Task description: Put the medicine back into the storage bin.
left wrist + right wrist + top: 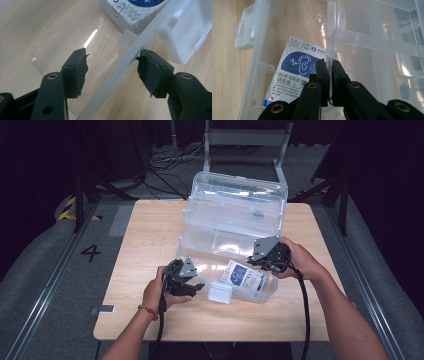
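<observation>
Now | right claw (329,65) pinching clear box (372,42) wall | left claw (112,67) spread astride front wall

box: clear plastic storage box (235,227), rectangular, standing on the wooden table near its middle
lid: swung up and back, standing open behind the base
latch: white clip (220,292) on the near front wall, hanging outward
tray: clear inner tray (374,42) raised within the box
carton: white and blue carton (243,276) with an ear symbol, lying flat on the box floor near the front right corner
</observation>
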`<action>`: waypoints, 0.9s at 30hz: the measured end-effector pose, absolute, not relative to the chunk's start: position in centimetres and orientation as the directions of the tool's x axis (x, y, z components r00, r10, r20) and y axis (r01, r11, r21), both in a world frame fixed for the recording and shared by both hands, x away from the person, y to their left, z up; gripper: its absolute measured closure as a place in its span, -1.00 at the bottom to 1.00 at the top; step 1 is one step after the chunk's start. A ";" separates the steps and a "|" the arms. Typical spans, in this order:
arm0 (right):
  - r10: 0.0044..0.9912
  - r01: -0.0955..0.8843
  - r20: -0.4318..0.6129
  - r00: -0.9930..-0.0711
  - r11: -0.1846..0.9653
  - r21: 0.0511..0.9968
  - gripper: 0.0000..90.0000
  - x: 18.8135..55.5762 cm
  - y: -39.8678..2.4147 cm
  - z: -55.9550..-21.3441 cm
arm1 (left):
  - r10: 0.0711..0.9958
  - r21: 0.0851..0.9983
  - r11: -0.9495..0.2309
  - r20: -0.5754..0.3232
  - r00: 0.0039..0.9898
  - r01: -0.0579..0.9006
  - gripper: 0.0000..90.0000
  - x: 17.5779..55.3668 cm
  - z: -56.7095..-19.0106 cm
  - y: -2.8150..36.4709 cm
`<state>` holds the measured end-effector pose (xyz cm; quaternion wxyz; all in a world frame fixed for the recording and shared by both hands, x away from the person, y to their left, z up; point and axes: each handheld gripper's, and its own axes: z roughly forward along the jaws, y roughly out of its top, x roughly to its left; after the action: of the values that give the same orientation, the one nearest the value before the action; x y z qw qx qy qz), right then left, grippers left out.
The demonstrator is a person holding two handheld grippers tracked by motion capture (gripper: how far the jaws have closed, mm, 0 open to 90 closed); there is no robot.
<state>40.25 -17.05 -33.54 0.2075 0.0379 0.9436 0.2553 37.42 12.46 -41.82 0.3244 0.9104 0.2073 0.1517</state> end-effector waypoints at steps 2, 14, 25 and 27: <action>0.178 -0.033 -0.372 -0.911 0.867 0.497 0.93 40.1 -17.0 -33.5 | 0.477 0.653 -0.704 0.143 0.868 0.279 -0.10 37.4 -41.8 12.5; 0.168 -0.049 -0.381 -0.909 0.865 0.499 0.90 39.2 -17.0 -33.8 | 0.477 0.646 -0.712 0.154 0.865 0.277 -0.13 37.4 -41.8 12.3; 0.183 -0.049 -0.397 -0.899 0.861 0.507 0.88 38.6 -17.1 -34.1 | 0.459 0.634 -0.724 0.146 0.876 0.273 -0.14 37.9 -41.7 12.3; 0.187 -0.044 -0.399 -0.898 0.863 0.504 0.87 38.5 -17.1 -34.2 | 0.463 0.634 -0.722 0.144 0.874 0.278 -0.14 37.8 -41.7 12.3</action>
<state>38.48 -17.10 -34.19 0.2230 0.0382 0.9389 0.2593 37.82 12.25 -41.67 0.3132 0.9160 0.2023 0.1479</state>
